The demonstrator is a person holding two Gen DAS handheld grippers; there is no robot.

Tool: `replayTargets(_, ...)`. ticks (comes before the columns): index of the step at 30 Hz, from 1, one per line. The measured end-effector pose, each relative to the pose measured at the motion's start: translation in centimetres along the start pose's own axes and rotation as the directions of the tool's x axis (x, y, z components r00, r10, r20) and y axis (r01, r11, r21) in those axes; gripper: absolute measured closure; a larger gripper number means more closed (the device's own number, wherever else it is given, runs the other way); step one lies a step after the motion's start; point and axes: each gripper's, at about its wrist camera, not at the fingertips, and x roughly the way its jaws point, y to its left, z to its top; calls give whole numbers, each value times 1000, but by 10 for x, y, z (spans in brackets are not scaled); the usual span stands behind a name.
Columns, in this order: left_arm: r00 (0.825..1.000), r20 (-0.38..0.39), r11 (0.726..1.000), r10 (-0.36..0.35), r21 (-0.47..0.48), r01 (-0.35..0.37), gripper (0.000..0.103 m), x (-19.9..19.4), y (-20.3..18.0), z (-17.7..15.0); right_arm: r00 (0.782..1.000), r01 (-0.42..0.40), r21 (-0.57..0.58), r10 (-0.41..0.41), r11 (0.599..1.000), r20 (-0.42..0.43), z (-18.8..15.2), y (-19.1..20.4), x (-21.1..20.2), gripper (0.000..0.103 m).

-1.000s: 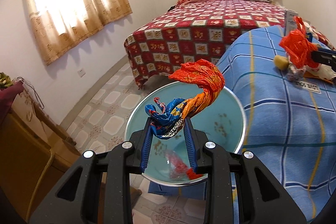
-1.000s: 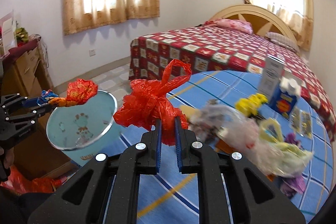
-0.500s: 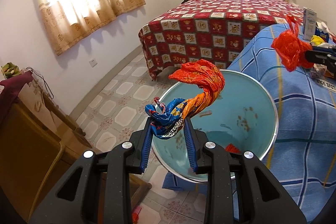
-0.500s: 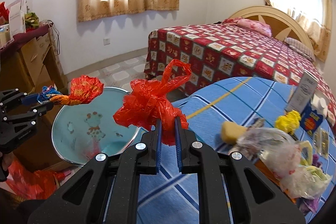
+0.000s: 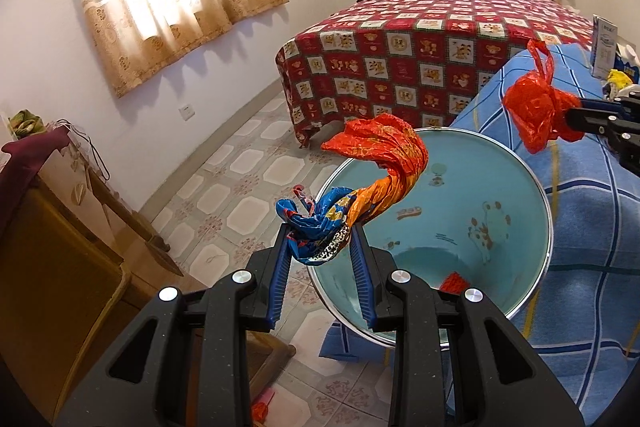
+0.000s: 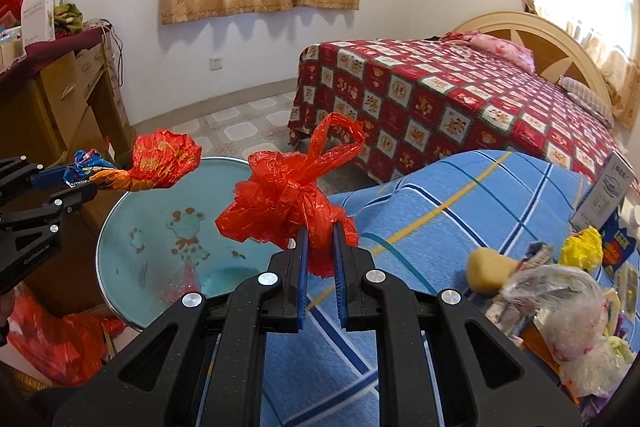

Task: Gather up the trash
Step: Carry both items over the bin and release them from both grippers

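Note:
My left gripper (image 5: 320, 237) is shut on a crumpled orange and blue foil wrapper (image 5: 372, 163), held over the near rim of a light blue bin (image 5: 516, 163) with a metal rim. The wrapper (image 6: 160, 161) also shows in the right wrist view. My right gripper (image 6: 319, 233) is shut on a knotted red plastic bag (image 6: 280, 203), held just right of the bin (image 6: 160, 267); the bag (image 5: 532, 115) shows in the left wrist view. Red scraps lie inside the bin.
A blue checked blanket (image 6: 460, 195) carries more trash: a yellow sponge (image 6: 490, 269), clear bags (image 6: 560, 291), a yellow bag (image 6: 580, 247) and cartons (image 6: 610, 187). A bed with a red quilt (image 5: 420, 39) stands behind. A wooden cabinet (image 5: 48, 259) is left. A red bag (image 6: 52, 343) lies on the floor.
Both grippers have shifted left toward the bin. The bin looms larger in both views, and the red bag now hangs near its right rim. Both grips are unchanged.

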Motion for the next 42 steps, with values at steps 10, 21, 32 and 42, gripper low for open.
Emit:
replayTargets(10,1000,-5,1000,2,-8,-2,73,4,5,0,1000,-7,-21,7,1000,-13,4,8,12,91)
replayTargets(21,1000,-3,1000,0,-4,0,73,4,5,0,1000,-11,-31,11,999,-11,5,16,11,91)
replayTargets(32,1000,-3,1000,0,-5,0,73,3,5,0,1000,-14,-33,14,999,-8,6,19,9,91)
replayTargets(42,1000,-5,1000,-4,-3,4,73,1,-1,0,1000,-16,-33,16,999,-9,7,20,9,91)
